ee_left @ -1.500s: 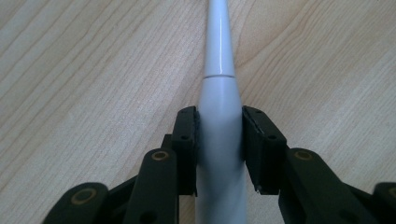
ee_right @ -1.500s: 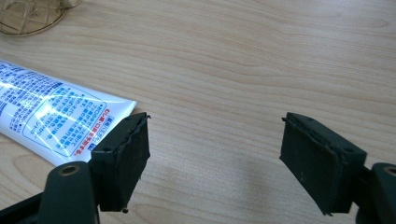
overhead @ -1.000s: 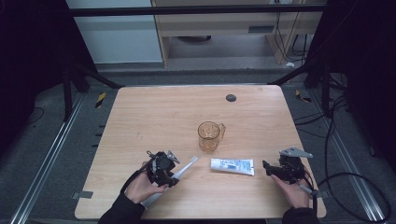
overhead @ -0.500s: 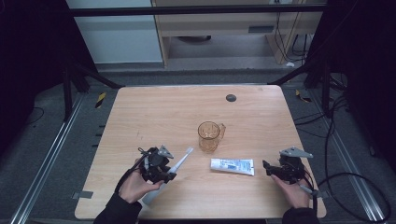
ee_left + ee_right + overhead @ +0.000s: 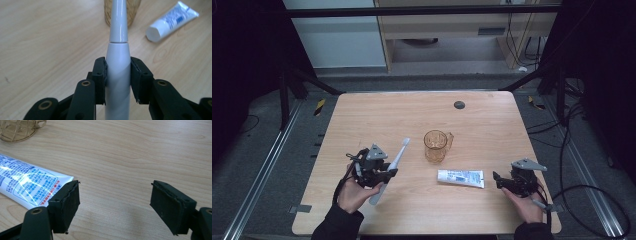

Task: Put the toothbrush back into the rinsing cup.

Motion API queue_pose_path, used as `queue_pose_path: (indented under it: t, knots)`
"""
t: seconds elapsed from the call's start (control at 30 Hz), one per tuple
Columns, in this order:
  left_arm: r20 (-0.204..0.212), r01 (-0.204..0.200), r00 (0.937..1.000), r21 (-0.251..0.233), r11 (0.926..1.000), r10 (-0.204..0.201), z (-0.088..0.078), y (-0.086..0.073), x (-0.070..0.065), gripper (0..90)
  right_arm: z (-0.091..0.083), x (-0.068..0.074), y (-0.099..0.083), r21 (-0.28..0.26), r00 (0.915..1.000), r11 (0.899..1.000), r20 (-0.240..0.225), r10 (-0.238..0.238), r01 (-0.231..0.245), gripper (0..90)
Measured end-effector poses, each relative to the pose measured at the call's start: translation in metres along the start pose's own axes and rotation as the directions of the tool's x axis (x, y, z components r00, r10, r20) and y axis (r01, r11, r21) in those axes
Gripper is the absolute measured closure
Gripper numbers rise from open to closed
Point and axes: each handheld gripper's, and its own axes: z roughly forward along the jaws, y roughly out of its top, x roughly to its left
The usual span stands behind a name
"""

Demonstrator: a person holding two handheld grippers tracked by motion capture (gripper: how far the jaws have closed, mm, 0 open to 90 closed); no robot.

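Note:
My left gripper (image 5: 388,173) (image 5: 117,72) is shut on the thick handle of a white electric toothbrush (image 5: 391,167) (image 5: 117,47), held off the table at the front left with its head tilted up toward the cup. The amber see-through cup (image 5: 435,145) (image 5: 122,12) stands upright mid-table, just beyond the brush head. A white toothpaste tube (image 5: 460,177) (image 5: 172,21) (image 5: 30,183) with blue print lies flat to the cup's front right. My right gripper (image 5: 496,180) (image 5: 115,202) rests open at the front right, its jaws wide apart just right of the tube's crimped end, nothing between them.
A small dark round disc (image 5: 459,105) lies near the table's far edge. The wooden table (image 5: 492,130) ends on metal rails and cables to both sides. Black frame struts rise behind it.
My left gripper has lifted the toothbrush off the table and tilted its head up toward the cup. The right gripper, the tube and the cup have stayed put.

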Motion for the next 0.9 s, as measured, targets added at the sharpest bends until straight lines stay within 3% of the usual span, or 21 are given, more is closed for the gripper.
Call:
queue_pose_path:
  t: [0.17, 0.23, 0.3, 0.53, 0.57, 0.6, 0.67, 0.7, 0.8, 0.87, 0.9]
  knots:
    - [-0.036, 0.031, 0.9988, -0.072, 0.9969, -0.034, -0.003, 0.008, 0.007, 67.2, 0.001, 0.0, -0.001, 0.002, 0.9999, 1.0, 0.009, -0.009, 0.009, 23.4]
    - [-0.057, 0.045, 0.997, -0.125, 0.9912, -0.053, -0.004, 0.016, 0.01, 67.2, 0.001, 0.0, -0.001, 0.0, 0.9999, 1.0, 0.008, -0.006, 0.006, 23.3]
    - [-0.061, 0.045, 0.9967, -0.14, 0.9892, -0.054, -0.004, 0.018, 0.01, 67.2, 0.001, 0.0, -0.001, -0.002, 0.9999, 1.0, 0.009, -0.008, 0.008, 23.2]
    - [-0.07, 0.056, 0.9946, -0.252, 0.9661, -0.076, 0.0, 0.042, 0.011, 67.2, 0.001, 0.0, -0.002, -0.008, 0.9999, 1.0, 0.016, 0.001, -0.001, 22.6]
    - [-0.07, 0.056, 0.9946, -0.252, 0.9661, -0.076, 0.0, 0.042, 0.011, 67.2, 0.001, -0.001, -0.002, -0.009, 0.9999, 1.0, 0.015, 0.0, 0.0, 22.5]
    - [-0.071, 0.064, 0.9937, -0.282, 0.9573, -0.087, 0.002, 0.047, 0.012, 67.2, 0.001, 0.0, -0.002, -0.009, 0.9999, 1.0, 0.017, 0.001, -0.001, 22.5]
    - [-0.068, 0.071, 0.9931, -0.29, 0.9542, -0.095, 0.004, 0.049, 0.012, 67.2, 0.002, 0.0, -0.002, -0.01, 0.9998, 1.0, 0.019, 0.0, 0.0, 22.5]
    - [-0.068, 0.082, 0.9917, -0.316, 0.9452, -0.109, 0.007, 0.053, 0.014, 67.2, 0.002, 0.0, -0.002, -0.01, 0.9998, 1.0, 0.019, 0.001, -0.001, 22.4]
    - [-0.069, 0.093, 0.9897, -0.354, 0.9307, -0.125, 0.013, 0.059, 0.014, 67.2, 0.002, -0.001, -0.003, -0.01, 0.9997, 1.0, 0.023, -0.007, 0.007, 22.3]
    - [-0.07, 0.094, 0.9893, -0.365, 0.9264, -0.128, 0.014, 0.06, 0.014, 67.2, 0.002, -0.001, -0.003, -0.01, 0.9997, 1.0, 0.023, -0.009, 0.009, 22.3]
    - [-0.073, 0.094, 0.9884, -0.387, 0.9172, -0.133, 0.017, 0.064, 0.013, 67.2, 0.002, 0.0, -0.003, -0.013, 0.9996, 1.0, 0.024, -0.014, 0.014, 22.2]
